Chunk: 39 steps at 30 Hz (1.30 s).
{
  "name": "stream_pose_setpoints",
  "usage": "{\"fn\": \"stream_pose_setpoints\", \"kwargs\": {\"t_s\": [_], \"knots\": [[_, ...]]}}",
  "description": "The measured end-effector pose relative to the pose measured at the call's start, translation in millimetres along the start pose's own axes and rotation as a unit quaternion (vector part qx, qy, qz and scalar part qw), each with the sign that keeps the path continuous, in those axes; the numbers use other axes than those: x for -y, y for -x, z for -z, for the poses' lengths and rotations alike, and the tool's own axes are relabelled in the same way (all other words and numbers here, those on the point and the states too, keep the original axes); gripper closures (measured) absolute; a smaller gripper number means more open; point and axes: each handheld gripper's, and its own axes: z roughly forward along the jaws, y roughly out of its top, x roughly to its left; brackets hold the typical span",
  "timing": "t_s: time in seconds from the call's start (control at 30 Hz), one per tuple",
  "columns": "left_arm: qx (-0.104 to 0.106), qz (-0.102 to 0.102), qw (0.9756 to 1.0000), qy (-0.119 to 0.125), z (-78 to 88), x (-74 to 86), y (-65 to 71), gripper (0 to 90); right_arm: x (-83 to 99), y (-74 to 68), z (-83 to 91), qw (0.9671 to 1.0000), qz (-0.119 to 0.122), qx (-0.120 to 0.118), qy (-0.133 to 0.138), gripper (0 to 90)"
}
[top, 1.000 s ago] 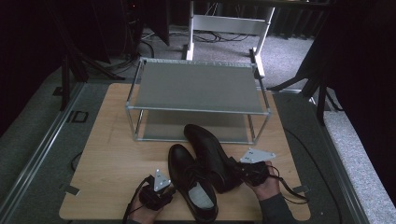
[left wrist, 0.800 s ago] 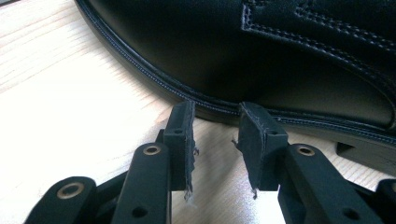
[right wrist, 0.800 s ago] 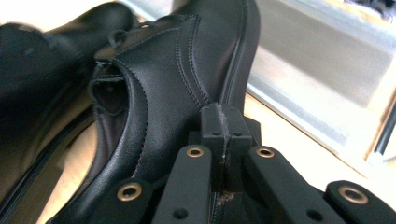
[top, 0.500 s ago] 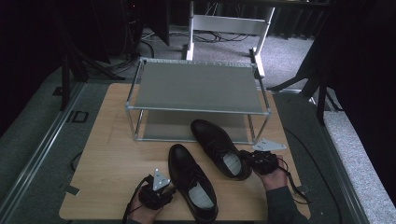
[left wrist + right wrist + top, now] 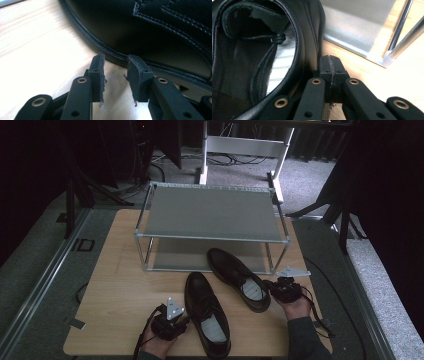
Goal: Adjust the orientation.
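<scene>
Two black leather lace-up shoes lie on the wooden table [image 5: 115, 285] in front of a two-shelf metal rack [image 5: 210, 212]. The nearer shoe [image 5: 205, 315] points away from me. My left gripper [image 5: 184, 320] sits at its left side, and in the left gripper view it [image 5: 115, 67] is open, empty, with its tips just short of the shoe's sole edge [image 5: 107, 47]. The farther shoe [image 5: 235, 275] lies slanted, toe toward the rack's lower shelf. My right gripper [image 5: 271, 288] is at its heel; in the right gripper view it [image 5: 329, 62] is shut on nothing, resting against the shoe's outer wall [image 5: 308, 37].
The rack's lower shelf [image 5: 357, 22] and a front leg [image 5: 399, 27] stand just beyond the right gripper. Bare wood lies at the left of the table. A white frame [image 5: 245, 145] and cables are on the floor behind the rack.
The farther shoe has slid right and toward the rack, away from the nearer shoe, with my right gripper moving along at its heel. The left gripper and nearer shoe stay put.
</scene>
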Motion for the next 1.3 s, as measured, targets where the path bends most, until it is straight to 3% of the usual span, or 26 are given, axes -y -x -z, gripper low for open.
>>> {"fn": "stream_pose_setpoints", "kwargs": {"t_s": [0.37, 0.57, 0.73, 0.83, 0.97, 1.03, 1.1, 1.13, 1.3], "knots": [[0.008, 0.009, 0.9999, -0.003, -2.5, -2.2, -1.5, 62.7, 3.8, 6.6, 0.7, 0.9998, -0.005, 0.016, -0.012, 85.3], [0.014, 0.001, 0.9999, -0.005, 7.3, 1.9, 4.2, 62.6, -7.8, 3.7, 18.5, 0.9995, 0.004, 0.024, 0.018, 78.6], [0.02, -0.003, 0.9998, -0.009, 12.6, 7.7, 9.3, 62.4, -20.7, -5.7, 25.1, 0.999, 0.022, 0.009, 0.038, 71.9], [0.026, -0.008, 0.9995, -0.013, 12.5, 10.0, 13.1, 62.4, -25.5, -11.3, 16.2, 0.999, 0.04, 0.013, 0.016, 69.6], [0.033, -0.012, 0.9993, -0.016, 7.9, 10.1, 17.4, 62.3, -27.5, -11.0, -0.9, 0.9988, 0.046, 0.012, -0.014, 68.4], [0.03, -0.014, 0.9993, -0.017, 6.1, 9.9, 18.7, 62.8, -28.6, -9.9, -6.5, 0.9987, 0.046, 0.006, -0.022, 76.9], [0.033, -0.011, 0.9992, -0.017, 6.1, 10.1, 17.5, 62.4, -30.4, -9.5, -8.0, 0.9985, 0.048, 0.007, -0.026, 84.9], [0.034, -0.01, 0.9992, -0.017, 6.0, 10.0, 17.5, 62.4, -31.0, -10.5, -7.8, 0.998, 0.054, 0.014, -0.031, 85.5], [0.034, -0.01, 0.9992, -0.017, 6.0, 9.8, 17.3, 62.4, -32.3, -18.2, 0.3, 0.9974, 0.062, 0.002, -0.037, 86.0]]}}
